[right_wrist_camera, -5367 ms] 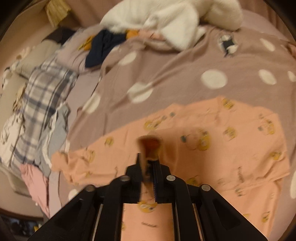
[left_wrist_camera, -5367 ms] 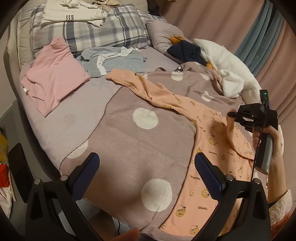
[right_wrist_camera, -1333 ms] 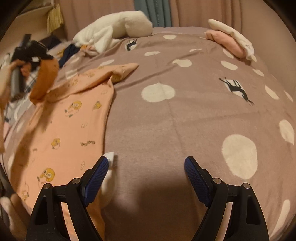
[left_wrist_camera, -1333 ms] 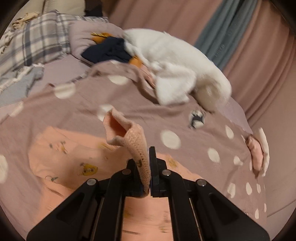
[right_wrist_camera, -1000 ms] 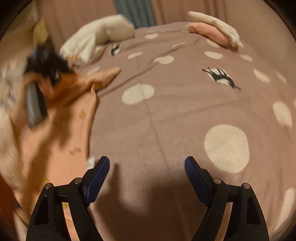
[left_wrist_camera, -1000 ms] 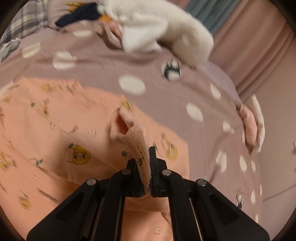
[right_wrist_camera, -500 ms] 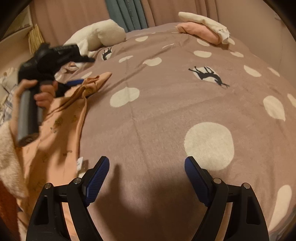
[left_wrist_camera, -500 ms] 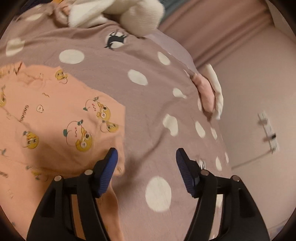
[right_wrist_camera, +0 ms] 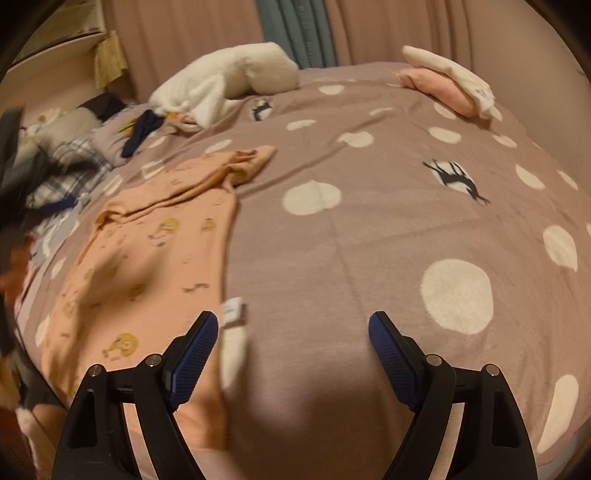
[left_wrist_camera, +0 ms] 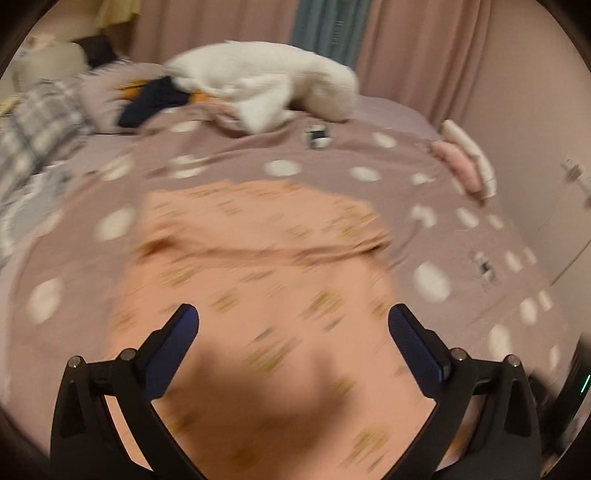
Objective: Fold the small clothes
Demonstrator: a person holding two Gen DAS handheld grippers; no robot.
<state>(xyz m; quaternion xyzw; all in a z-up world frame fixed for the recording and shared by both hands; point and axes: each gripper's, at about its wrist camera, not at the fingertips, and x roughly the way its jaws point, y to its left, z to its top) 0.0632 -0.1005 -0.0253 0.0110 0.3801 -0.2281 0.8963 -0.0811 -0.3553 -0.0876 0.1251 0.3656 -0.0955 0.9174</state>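
Bed [right_wrist_camera: 369, 240]: covered by a mauve blanket [left_wrist_camera: 424, 206] with cream polka dots and a few black animal prints.

Curtains [right_wrist_camera: 207, 33] behind the bed, pink, with a teal panel in the middle.

Peach garment [left_wrist_camera: 258, 280] with yellow cartoon prints lies spread on the blanket, part folded: a fold line runs across it in the left wrist view. In the right wrist view it sits on the left part of the bed [right_wrist_camera: 155, 240], one end bunched toward the middle of the blanket. A white tag [right_wrist_camera: 233, 312] pokes out at its right edge.

White fluffy blanket [right_wrist_camera: 229, 79] heaped at the far side near the curtains. Dark navy item [right_wrist_camera: 142, 134] just beside it. Plaid pillow [left_wrist_camera: 40, 118] at far left.

Folded pink and cream pile [right_wrist_camera: 448, 83] at the far right corner of the bed, well apart from the peach garment.

Left gripper [left_wrist_camera: 293, 345]: frame is motion blurred. Fingers spread wide and opening, nothing between them, hanging over the near part of the peach garment.

Right gripper [right_wrist_camera: 293, 350]: fingers spread, nothing pinched. Over bare blanket, with the left finger [right_wrist_camera: 194, 356] above the garment's right edge next to the tag.
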